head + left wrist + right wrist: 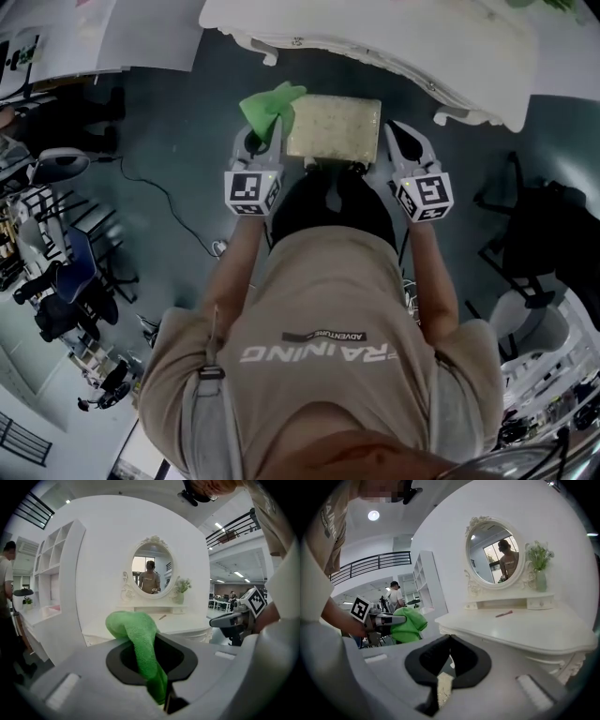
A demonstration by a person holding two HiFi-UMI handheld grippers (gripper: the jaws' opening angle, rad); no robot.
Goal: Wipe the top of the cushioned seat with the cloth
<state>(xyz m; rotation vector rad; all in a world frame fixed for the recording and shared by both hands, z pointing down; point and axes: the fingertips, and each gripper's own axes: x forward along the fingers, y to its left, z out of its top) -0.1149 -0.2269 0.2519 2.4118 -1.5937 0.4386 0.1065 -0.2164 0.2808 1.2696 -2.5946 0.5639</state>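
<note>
The cushioned seat [335,127] is a beige rectangular pad just below me, in front of the white dressing table [375,37]. My left gripper [265,133] hovers at the seat's left edge, shut on a green cloth [272,103]. In the left gripper view the cloth [140,637] is bunched up and folds over the jaws. My right gripper [396,137] is at the seat's right edge, shut and empty. In the right gripper view a strip of the beige seat [443,689] shows below the closed jaws, and the cloth [407,623] shows at the left.
The dressing table [525,625] with an oval mirror [494,552], a vase and a small pink stick [504,614] stands straight ahead. A cable [159,192] lies on the grey floor to the left. Dark chairs [530,248] stand at the right, with white shelving [51,559] further left.
</note>
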